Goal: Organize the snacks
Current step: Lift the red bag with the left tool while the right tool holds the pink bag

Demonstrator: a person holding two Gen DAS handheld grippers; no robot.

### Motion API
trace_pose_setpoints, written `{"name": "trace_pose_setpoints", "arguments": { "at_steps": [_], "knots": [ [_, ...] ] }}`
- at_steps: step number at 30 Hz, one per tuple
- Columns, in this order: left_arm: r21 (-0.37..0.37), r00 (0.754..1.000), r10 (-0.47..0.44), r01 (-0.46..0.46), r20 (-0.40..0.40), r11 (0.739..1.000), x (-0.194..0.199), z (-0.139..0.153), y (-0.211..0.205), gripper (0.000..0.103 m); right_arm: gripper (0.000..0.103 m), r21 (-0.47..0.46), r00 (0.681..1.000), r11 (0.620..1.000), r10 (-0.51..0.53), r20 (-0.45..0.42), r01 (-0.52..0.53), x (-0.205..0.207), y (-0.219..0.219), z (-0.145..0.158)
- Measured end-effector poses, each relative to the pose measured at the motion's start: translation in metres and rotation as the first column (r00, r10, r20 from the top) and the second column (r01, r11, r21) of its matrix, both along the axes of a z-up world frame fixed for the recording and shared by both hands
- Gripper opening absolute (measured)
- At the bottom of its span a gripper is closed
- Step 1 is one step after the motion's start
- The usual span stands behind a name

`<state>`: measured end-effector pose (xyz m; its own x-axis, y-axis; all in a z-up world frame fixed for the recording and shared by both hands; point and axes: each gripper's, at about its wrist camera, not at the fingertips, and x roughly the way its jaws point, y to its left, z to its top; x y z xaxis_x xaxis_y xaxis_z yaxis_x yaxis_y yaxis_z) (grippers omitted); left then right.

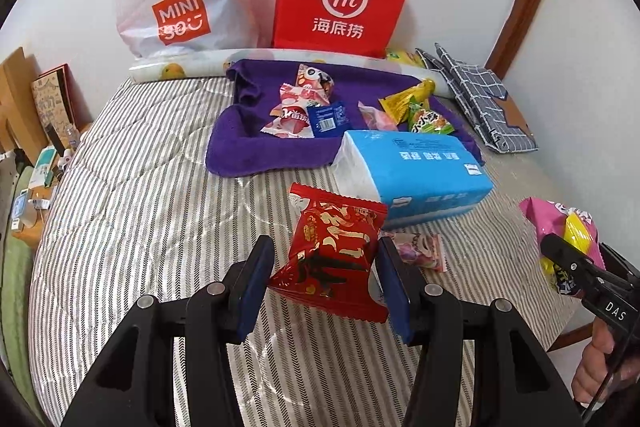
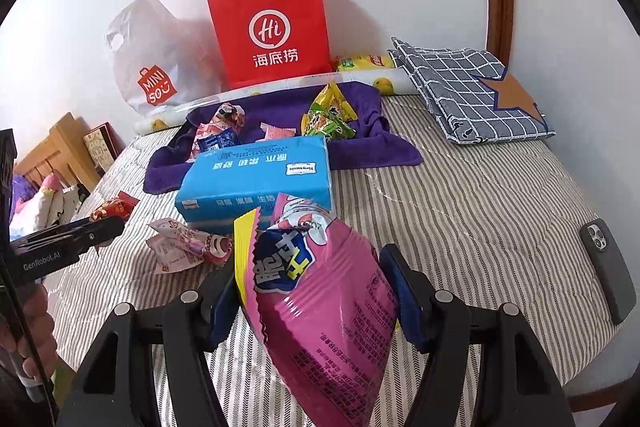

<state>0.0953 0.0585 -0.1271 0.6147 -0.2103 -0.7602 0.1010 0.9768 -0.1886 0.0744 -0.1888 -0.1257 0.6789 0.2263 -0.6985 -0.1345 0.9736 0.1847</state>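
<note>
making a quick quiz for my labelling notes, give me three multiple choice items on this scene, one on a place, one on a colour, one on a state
1. Where does the blue tissue pack lie?
A. partly on the purple towel's near edge
B. inside the red paper bag
C. on the phone

2. What colour is the snack bag in the right gripper?
A. green
B. pink
C. white

3. What is the state of the left gripper?
A. open above bare bedding
B. holding the tissue pack
C. shut on the red snack packet

Key: 1 A, its far end overlaps the purple towel; 2 B, the pink snack bag sits between the fingers; 3 C, both fingers press the red snack packet.
</note>
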Motion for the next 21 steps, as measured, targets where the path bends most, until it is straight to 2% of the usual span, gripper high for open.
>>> {"name": "trace_pose_setpoints", "arguments": {
  "at_steps": [21],
  "knots": [
    [-0.023, 0.999, -0.039, 0.040, 0.032, 0.999, 0.006, 0.020, -0.015, 0.052, 0.064, 0.001, 0.999, 1.000, -0.007, 0.034, 0.007, 0.004, -0.003, 0.018]
  ]
}}
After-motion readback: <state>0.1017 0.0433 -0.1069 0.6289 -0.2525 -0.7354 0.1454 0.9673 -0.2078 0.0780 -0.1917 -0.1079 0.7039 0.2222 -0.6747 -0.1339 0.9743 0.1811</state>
